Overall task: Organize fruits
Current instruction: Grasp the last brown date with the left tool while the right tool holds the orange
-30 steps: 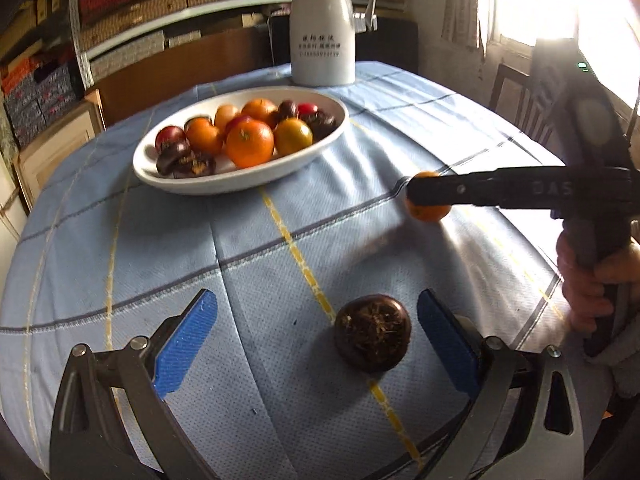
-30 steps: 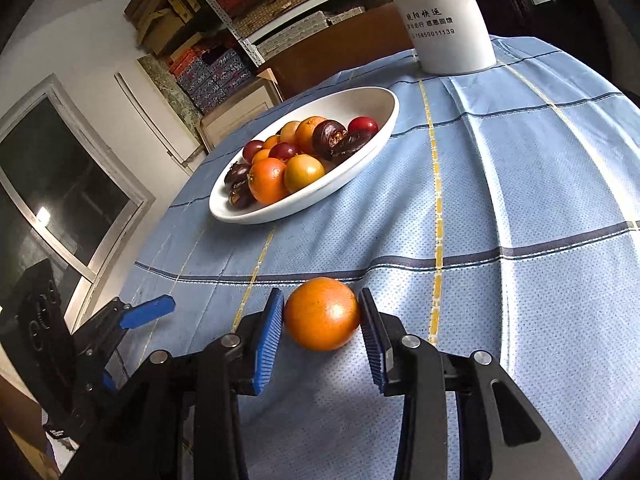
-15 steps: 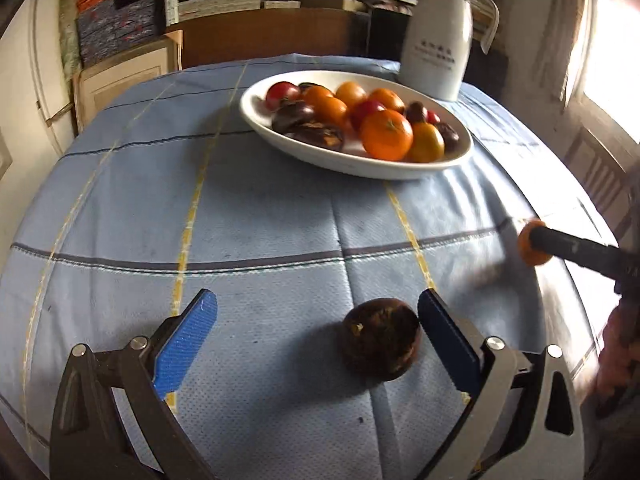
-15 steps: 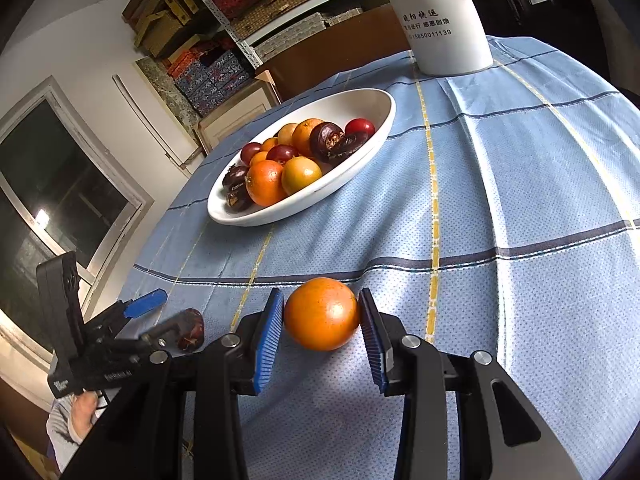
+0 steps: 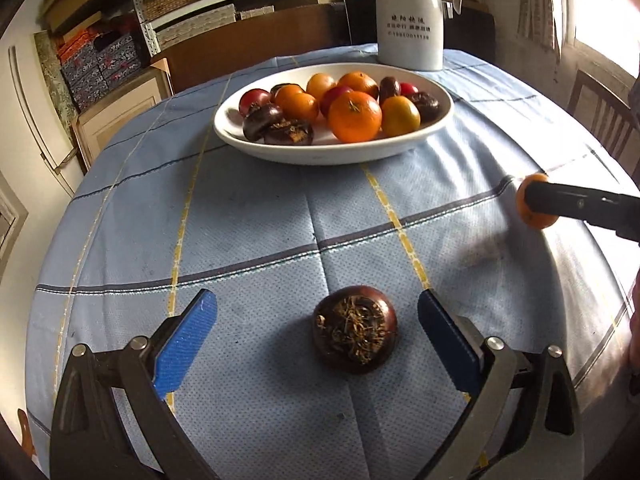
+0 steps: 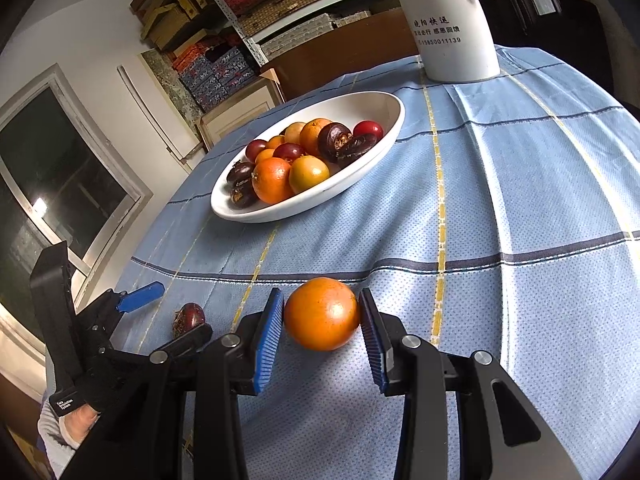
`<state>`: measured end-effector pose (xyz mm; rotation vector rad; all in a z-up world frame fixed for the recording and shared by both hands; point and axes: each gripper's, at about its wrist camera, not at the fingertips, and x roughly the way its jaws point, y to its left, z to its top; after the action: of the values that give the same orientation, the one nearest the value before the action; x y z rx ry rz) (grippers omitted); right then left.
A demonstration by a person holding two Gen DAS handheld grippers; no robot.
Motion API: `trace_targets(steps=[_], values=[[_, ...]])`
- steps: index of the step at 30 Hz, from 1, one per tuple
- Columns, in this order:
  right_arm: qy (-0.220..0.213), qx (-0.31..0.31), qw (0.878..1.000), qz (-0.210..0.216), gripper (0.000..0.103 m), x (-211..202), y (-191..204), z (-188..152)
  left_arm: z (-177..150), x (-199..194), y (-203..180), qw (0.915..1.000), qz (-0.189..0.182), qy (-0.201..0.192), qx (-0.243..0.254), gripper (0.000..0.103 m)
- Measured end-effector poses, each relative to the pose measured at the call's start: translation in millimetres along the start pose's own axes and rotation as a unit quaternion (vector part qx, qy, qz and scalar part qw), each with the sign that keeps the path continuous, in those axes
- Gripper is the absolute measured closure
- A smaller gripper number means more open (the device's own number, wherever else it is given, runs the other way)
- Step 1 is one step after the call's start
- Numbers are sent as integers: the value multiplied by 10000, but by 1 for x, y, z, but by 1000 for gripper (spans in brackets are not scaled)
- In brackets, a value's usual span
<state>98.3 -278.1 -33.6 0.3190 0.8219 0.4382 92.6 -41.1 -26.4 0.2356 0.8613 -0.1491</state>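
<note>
Left wrist view: left claw (image 5: pixel 316 334) spread wide around dark fruit (image 5: pixel 354 329); right claw (image 6: pixel 322 322) gripped orange (image 6: pixel 322 313), both near bowl (image 5: pixel 320 154).

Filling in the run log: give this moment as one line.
left tool: open, straddling dark fruit | right tool: shut on orange | bowl: fruit inside

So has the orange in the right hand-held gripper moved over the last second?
No. The orange keeps its place between the right hand-held gripper's pads, just short of the dark tablecloth stripe.
</note>
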Motion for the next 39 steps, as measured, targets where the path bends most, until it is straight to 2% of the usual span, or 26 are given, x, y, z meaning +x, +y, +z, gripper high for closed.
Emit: trace_targets(steps=[12,17,18,21,27,31,36,39], values=[[-40,-111,9999,-48,62,-2,5,0,-1,0,1,10000,-31,-4,31,4],[96,-112,9998,-127,56,3,4,-1,0,0,-1,9999,-41,13,95,6],[135,-109,9997,-142,56,5,4,-1,0,0,-1,9999,-48,20,96,8],[270,-87,9994,-183,55,10,3,-2,0,3,-2,9998,-136,77,86,24],[396,-155,9988,-224,54,16,6,-3,-1,3,-2,9996,-252,71,74,31],[428,-219,9985,-254,53,17,9,-4,-2,1,-3,9984,-549,87,57,48],[543,-507,9966,-369,45,20,19,-4,-3,1,-3,9978,-658,98,44,53],[700,-985,9912,-539,44,24,30,-4,-3,0,-7,9982,-576,78,139,54]])
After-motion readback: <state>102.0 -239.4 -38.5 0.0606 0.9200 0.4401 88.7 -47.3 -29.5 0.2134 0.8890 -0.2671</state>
